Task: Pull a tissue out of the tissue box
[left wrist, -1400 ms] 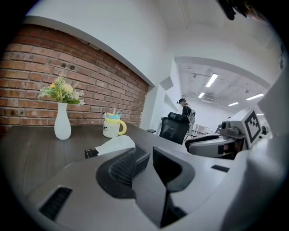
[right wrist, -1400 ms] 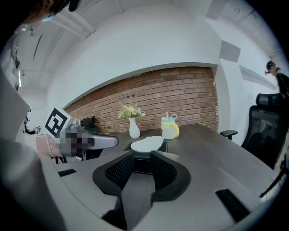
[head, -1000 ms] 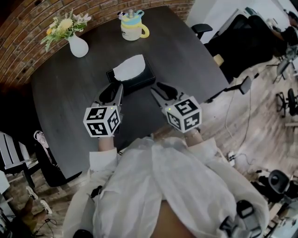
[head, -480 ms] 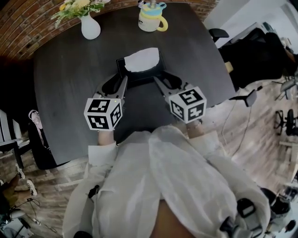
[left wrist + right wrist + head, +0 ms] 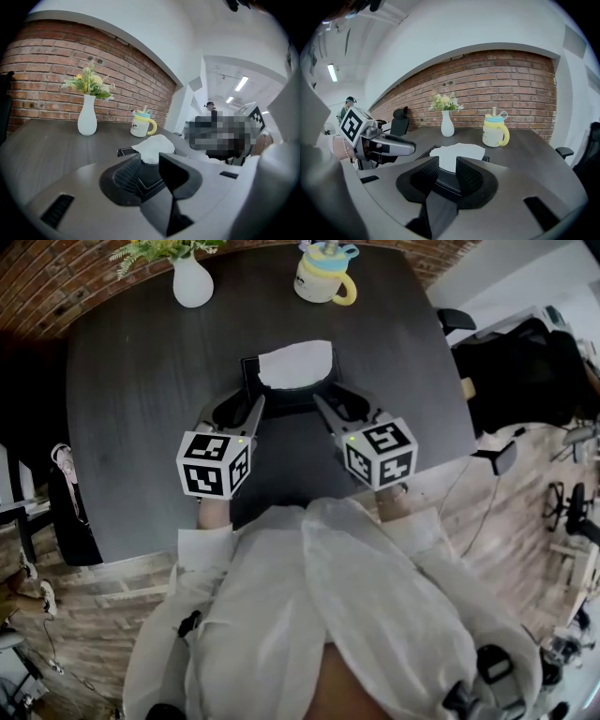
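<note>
A black tissue box [image 5: 281, 392] sits mid-table with a white tissue [image 5: 295, 364] standing out of its top. My left gripper [image 5: 236, 411] hovers at the box's near left corner, and my right gripper [image 5: 341, 403] at its near right corner. Both are open with nothing between the pads. In the left gripper view, the tissue [image 5: 153, 147] and box [image 5: 125, 152] lie just beyond the left gripper [image 5: 149, 174]. The right gripper view shows the tissue [image 5: 457, 152] and box [image 5: 423, 152] just past the right gripper [image 5: 446, 178].
A white vase with flowers [image 5: 192, 282] and a yellow mug with a blue lid [image 5: 325, 277] stand at the far side of the dark table [image 5: 131, 427]. Office chairs [image 5: 525, 352] stand off the table's right edge, over a wooden floor.
Both grippers have moved forward and slightly down towards the tissue box, and their tips now flank its near corners. Their jaws look unchanged.
</note>
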Demonstrator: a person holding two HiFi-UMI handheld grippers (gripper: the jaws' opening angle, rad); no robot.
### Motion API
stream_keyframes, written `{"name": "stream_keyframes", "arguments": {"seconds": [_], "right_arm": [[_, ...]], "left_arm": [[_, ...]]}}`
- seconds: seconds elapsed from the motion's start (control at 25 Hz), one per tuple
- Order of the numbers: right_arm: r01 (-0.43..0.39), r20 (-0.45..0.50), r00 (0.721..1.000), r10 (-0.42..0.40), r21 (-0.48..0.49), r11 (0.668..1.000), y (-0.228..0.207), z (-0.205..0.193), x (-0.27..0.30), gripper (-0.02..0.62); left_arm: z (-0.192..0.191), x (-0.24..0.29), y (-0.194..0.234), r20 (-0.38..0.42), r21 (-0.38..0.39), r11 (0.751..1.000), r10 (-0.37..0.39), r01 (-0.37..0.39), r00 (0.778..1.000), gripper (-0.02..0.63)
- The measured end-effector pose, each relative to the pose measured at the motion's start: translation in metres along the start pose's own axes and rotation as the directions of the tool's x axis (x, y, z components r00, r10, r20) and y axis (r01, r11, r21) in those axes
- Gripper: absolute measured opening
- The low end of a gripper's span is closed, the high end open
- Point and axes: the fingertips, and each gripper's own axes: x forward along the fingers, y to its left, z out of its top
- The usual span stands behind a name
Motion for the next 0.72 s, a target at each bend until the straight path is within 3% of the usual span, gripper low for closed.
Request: {"name": "stream_keyframes", "arguments": {"seconds": [0.44,0.72], "right_arm": [[-0.049,-0.035,0.998,0.050,0.027,0.998,-0.044,-0.005,0.009,0.107],[-0.073,-0.047,0.996,0.075,0.034,0.997,-0.062,-0.004,0.018,0.107]], "left_arm": [[0.005,0.024,0.003,-0.026,-0.033,0.997,0.064,-0.065,0.998,0.100],[-0.006,0.025,0.003,-0.101,-0.006,0.996,0.093,-0.094,0.990,0.107]]}}
